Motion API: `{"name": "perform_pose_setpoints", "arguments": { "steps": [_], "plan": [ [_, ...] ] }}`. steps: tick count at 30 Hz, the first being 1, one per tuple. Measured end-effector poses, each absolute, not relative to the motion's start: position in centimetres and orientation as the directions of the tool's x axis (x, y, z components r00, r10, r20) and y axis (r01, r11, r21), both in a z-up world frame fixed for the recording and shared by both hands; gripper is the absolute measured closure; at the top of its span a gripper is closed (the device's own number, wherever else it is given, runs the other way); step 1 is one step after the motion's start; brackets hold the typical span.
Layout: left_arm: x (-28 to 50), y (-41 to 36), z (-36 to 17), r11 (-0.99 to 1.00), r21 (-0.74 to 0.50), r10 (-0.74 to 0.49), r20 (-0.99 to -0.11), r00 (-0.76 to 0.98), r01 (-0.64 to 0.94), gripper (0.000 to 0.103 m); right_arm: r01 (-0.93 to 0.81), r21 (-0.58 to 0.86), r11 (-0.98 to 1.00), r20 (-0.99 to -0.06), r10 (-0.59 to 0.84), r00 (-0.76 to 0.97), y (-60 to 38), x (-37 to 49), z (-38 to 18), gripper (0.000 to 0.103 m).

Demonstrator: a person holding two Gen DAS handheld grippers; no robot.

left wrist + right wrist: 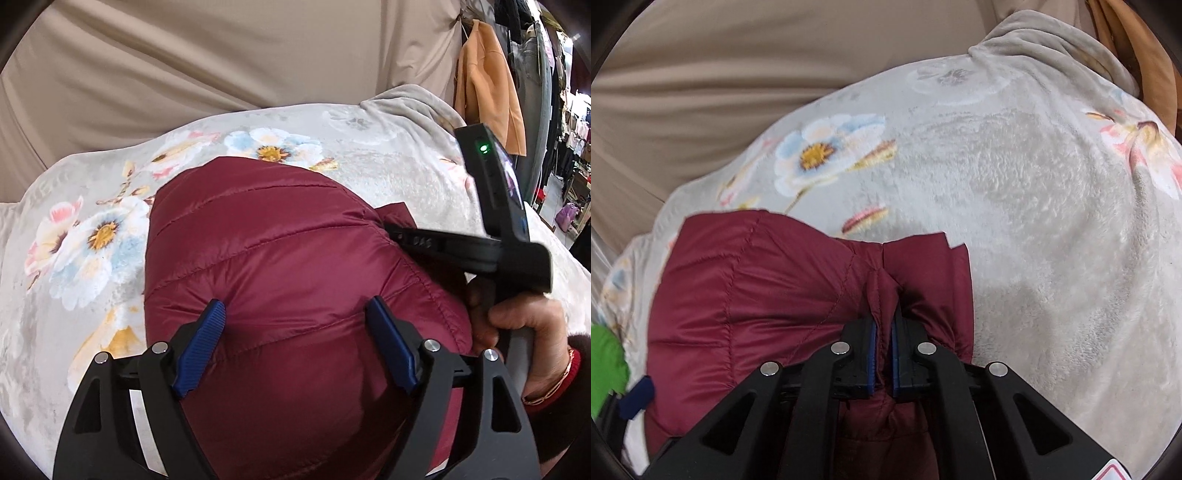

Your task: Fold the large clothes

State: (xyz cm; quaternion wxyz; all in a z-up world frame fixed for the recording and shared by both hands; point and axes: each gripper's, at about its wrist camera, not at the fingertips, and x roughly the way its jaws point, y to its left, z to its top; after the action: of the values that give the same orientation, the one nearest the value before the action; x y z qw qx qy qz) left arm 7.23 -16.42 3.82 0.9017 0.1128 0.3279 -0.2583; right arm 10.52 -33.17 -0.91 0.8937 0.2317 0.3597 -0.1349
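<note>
A quilted maroon puffer jacket (277, 240) (757, 277) lies bundled on a grey floral blanket (369, 166) (1034, 221). My left gripper (295, 306) hangs open over the jacket's near part, and the puffed fabric bulges up between its blue pads (207, 339). My right gripper (884, 317) is shut on a thin ridge of the jacket's fabric at its right edge, beside a flat collar-like flap (923, 258). In the left wrist view the right gripper (391, 227) reaches in from the right, held by a hand (524, 332).
Beige draped cloth (221, 55) (738, 74) rises behind the blanket. An orange garment (487, 85) hangs at the back right, with racks of clothes (569, 147) beyond it. To the right of the jacket lies bare blanket. A green blur (605, 362) shows at the right wrist view's left edge.
</note>
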Motion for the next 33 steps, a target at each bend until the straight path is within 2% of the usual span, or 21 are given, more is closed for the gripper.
{"name": "perform_pose_setpoints", "arguments": {
  "steps": [6, 8, 9, 10, 11, 13, 16, 19, 23, 27, 33],
  "plan": [
    [7.8, -16.6, 2.8, 0.841, 0.026, -0.391, -0.663, 0.639, 0.541, 0.024, 0.370, 0.313, 0.875, -0.703, -0.048, 0.709, -33.4, 10.9, -1.2, 0.102],
    [7.9, -16.5, 2.9, 0.841, 0.020, -0.391, -0.668, 0.634, 0.540, 0.023, 0.370, 0.357, 0.858, -0.694, -0.022, 0.720, -34.2, 10.3, -0.4, 0.100],
    [7.8, -16.1, 3.2, 0.839, 0.013, -0.394, -0.673, 0.625, 0.543, 0.023, 0.383, 0.378, 0.843, -0.688, -0.020, 0.725, -34.6, 9.3, 0.7, 0.098],
    [7.6, -15.6, 3.7, 0.838, 0.003, -0.401, -0.675, 0.620, 0.545, 0.023, 0.371, 0.388, 0.844, -0.669, -0.019, 0.743, -34.5, 8.0, 2.0, 0.091],
    [7.3, -14.9, 4.2, 0.836, -0.015, -0.415, -0.671, 0.614, 0.549, 0.023, 0.353, 0.379, 0.855, -0.650, -0.026, 0.759, -34.2, 6.8, 3.3, 0.086],
    [6.2, -13.1, 5.7, 0.829, -0.051, -0.450, -0.652, 0.610, 0.557, 0.022, 0.308, 0.323, 0.895, -0.636, -0.035, 0.771, -33.0, 4.2, 5.5, 0.086],
    [4.4, -11.3, 6.7, 0.817, -0.044, -0.460, -0.651, 0.604, 0.575, 0.021, 0.225, 0.220, 0.949, -0.653, -0.028, 0.757, -30.0, -0.2, 7.0, 0.086],
    [3.1, -10.2, 5.5, 0.810, -0.072, -0.459, -0.696, 0.552, 0.582, 0.021, 0.171, 0.161, 0.972, -0.710, -0.006, 0.704, -27.0, -3.6, 5.0, 0.086],
    [2.8, -9.5, 2.6, 0.838, -0.078, -0.409, -0.745, 0.527, 0.540, 0.018, 0.194, 0.186, 0.963, -0.774, 0.022, 0.633, -26.4, -5.1, 0.6, 0.096],
    [2.8, -9.3, 1.2, 0.854, -0.081, -0.389, -0.754, 0.529, 0.513, 0.015, 0.231, 0.249, 0.941, -0.790, 0.059, 0.610, -27.5, -4.9, -2.0, 0.103],
    [2.9, -9.6, 0.2, 0.870, -0.071, -0.364, -0.759, 0.539, 0.488, 0.013, 0.235, 0.305, 0.923, -0.778, 0.099, 0.620, -28.1, -5.1, -3.3, 0.103]
  ]
}}
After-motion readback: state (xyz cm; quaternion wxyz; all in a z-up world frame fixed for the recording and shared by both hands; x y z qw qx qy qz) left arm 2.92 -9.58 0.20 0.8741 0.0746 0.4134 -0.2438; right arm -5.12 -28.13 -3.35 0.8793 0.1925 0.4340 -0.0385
